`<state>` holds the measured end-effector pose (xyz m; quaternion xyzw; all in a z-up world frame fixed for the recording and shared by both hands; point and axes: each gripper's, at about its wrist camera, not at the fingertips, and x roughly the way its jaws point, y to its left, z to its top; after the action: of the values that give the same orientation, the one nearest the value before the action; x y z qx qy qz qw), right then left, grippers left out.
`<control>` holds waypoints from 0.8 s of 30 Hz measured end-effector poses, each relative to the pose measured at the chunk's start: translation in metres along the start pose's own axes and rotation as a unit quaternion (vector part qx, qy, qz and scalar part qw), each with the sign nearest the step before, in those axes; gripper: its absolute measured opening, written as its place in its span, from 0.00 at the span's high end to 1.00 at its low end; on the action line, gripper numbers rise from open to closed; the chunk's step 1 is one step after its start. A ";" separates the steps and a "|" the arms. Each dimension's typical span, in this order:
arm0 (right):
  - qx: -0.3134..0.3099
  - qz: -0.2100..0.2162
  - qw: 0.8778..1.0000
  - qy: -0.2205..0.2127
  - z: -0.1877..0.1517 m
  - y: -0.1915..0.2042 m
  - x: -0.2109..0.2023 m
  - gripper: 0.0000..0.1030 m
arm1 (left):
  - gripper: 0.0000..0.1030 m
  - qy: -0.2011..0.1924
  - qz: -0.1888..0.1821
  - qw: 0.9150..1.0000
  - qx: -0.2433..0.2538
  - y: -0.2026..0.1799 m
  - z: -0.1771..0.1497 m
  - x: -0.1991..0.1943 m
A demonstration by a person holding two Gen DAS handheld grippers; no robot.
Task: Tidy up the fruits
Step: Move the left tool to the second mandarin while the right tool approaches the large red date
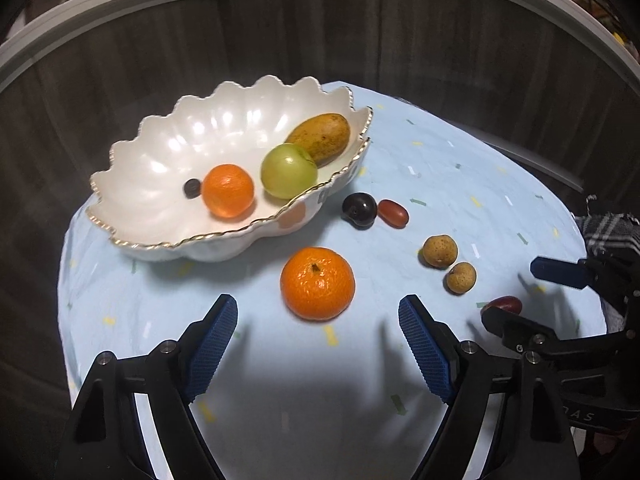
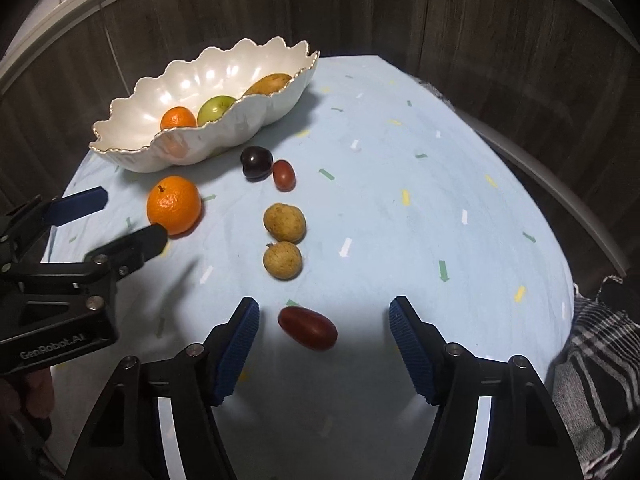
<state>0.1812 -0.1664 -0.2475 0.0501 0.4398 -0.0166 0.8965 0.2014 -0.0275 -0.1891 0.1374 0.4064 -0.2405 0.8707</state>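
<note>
Left gripper (image 1: 318, 322): you hold it with its jaws spread wide, nothing between the pads; the loose mandarin (image 1: 317, 284) sits on the cloth just ahead of the tips.
Right gripper (image 2: 324, 326): jaws apart, either side of the red oblong fruit (image 2: 307, 327) near the table's near edge, pads not touching it.
Bowl (image 1: 132, 184): the scalloped white bowl at the table's far left edge holds a mandarin (image 1: 228, 190), a green fruit (image 1: 289, 171), a mango (image 1: 320, 138) and a small dark berry (image 1: 192, 188).
Table (image 2: 460, 184): on the blue cloth lie a dark plum (image 2: 256, 162) touching a red fruit (image 2: 284, 175), and two tan round fruits (image 2: 284, 222) toward the middle.
</note>
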 end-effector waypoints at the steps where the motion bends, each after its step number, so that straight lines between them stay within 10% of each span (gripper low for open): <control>1: 0.000 -0.001 1.000 0.000 0.001 0.001 0.000 0.34 | 0.19 -0.001 -0.003 1.000 0.003 0.000 0.000 0.001; 24: 0.018 -0.012 1.000 0.018 -0.004 0.003 0.015 0.50 | 0.47 0.009 -0.038 0.999 -0.007 0.005 0.004 0.035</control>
<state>0.1871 -0.1630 -0.2612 0.0610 0.4558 -0.0348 0.8873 0.2260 -0.0353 -0.2130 0.1182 0.4208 -0.2693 0.8582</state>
